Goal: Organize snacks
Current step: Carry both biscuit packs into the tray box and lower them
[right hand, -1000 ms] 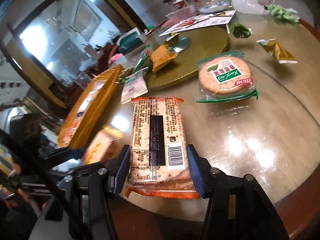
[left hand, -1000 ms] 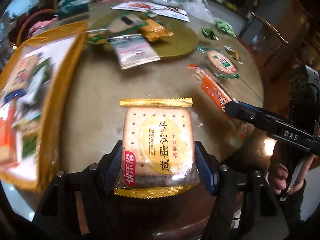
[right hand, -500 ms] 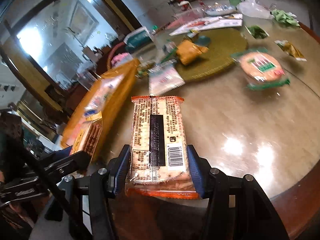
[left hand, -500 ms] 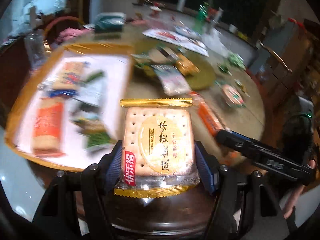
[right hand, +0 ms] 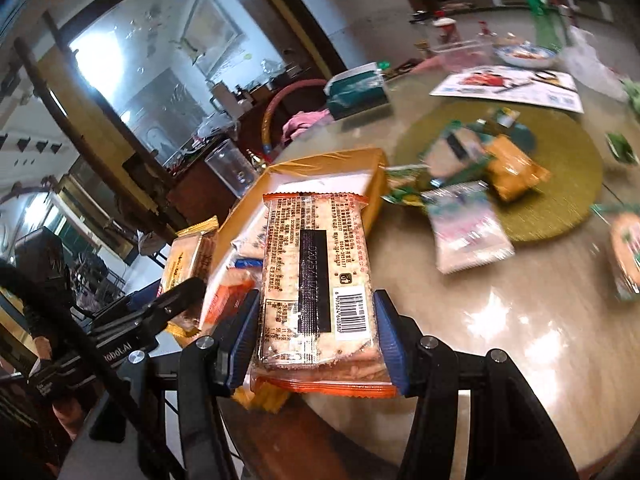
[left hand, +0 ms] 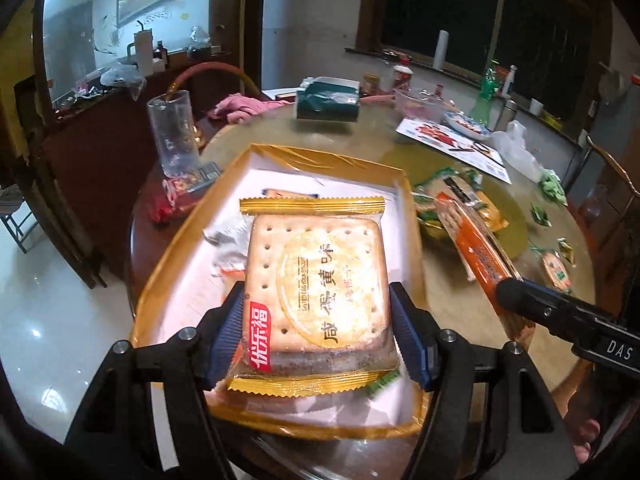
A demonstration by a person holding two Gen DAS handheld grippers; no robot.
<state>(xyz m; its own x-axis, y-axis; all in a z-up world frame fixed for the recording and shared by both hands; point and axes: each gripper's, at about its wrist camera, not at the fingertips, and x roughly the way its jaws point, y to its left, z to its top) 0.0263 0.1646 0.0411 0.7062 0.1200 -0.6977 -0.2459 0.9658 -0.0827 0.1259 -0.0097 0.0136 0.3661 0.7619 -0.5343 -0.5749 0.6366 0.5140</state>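
Over the gold tray: you have one biscuit packet clamped in each gripper.

Your left gripper has its blue pads pressed against both sides of a gold-edged square cracker packet, printed face up, held above the tray's white liner. In the tray, at 11 o'clock from that packet, lie other wrapped snacks, partly hidden. Your right gripper is closed the same way on an orange-edged cracker packet, barcode side up, held at the tray's near corner beside the table. From the right wrist view, at 2 o'clock, loose snack packets lie on and beside a round green mat; a drinking glass stands past the tray at 11 o'clock in the left wrist view.
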